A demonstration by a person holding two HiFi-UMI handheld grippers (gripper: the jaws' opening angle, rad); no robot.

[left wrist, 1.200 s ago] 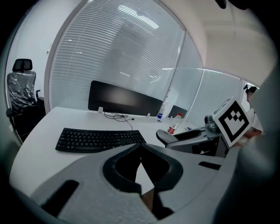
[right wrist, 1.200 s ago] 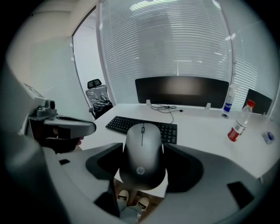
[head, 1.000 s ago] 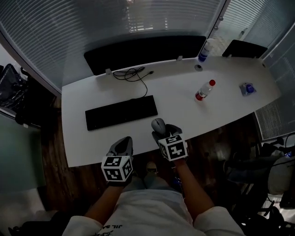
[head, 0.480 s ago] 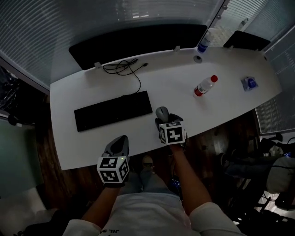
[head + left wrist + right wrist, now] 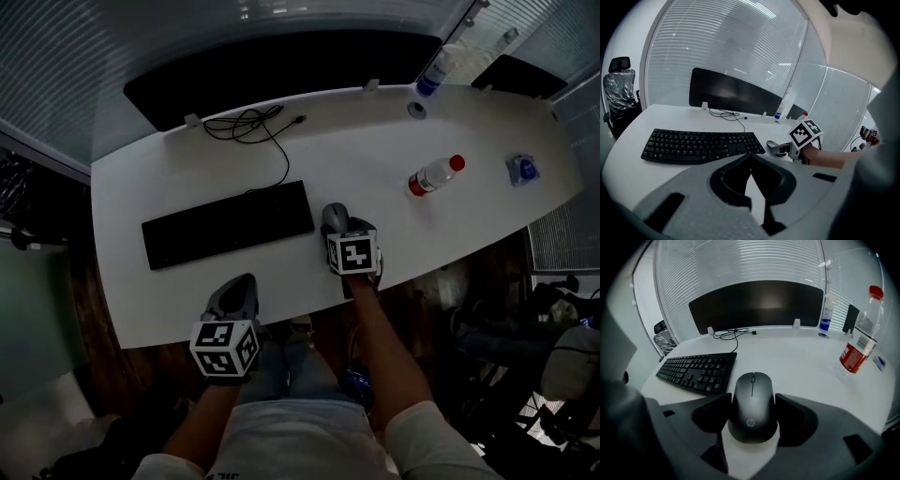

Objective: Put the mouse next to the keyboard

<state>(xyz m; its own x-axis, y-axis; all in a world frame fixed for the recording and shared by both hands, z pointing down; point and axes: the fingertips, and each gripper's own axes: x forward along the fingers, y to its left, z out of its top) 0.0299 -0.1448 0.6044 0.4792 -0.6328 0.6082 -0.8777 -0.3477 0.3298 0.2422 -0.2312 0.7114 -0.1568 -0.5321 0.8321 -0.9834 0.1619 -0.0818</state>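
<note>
A dark mouse [image 5: 334, 216] is on the white desk [image 5: 375, 150], close to the right end of the black keyboard [image 5: 228, 226]. My right gripper [image 5: 337, 227] is shut on the mouse [image 5: 753, 404], with a jaw pressed against each of its sides; the keyboard [image 5: 698, 371] lies just to its left. My left gripper [image 5: 240, 287] hangs at the desk's front edge, shut with nothing in it, below the keyboard. In the left gripper view its tips [image 5: 750, 156] meet, and beyond them show the keyboard [image 5: 703, 145] and the mouse [image 5: 772, 144].
A plastic bottle with a red cap [image 5: 433, 175] lies to the right of the mouse. A black cable [image 5: 251, 125] coils behind the keyboard, in front of a dark screen [image 5: 281, 70]. A spray bottle [image 5: 434, 73] and a small blue object [image 5: 521, 169] are far right.
My right gripper has carried the mouse forward from the desk's front edge until it is level with the keyboard's right end. The left gripper has stayed by the front edge.
</note>
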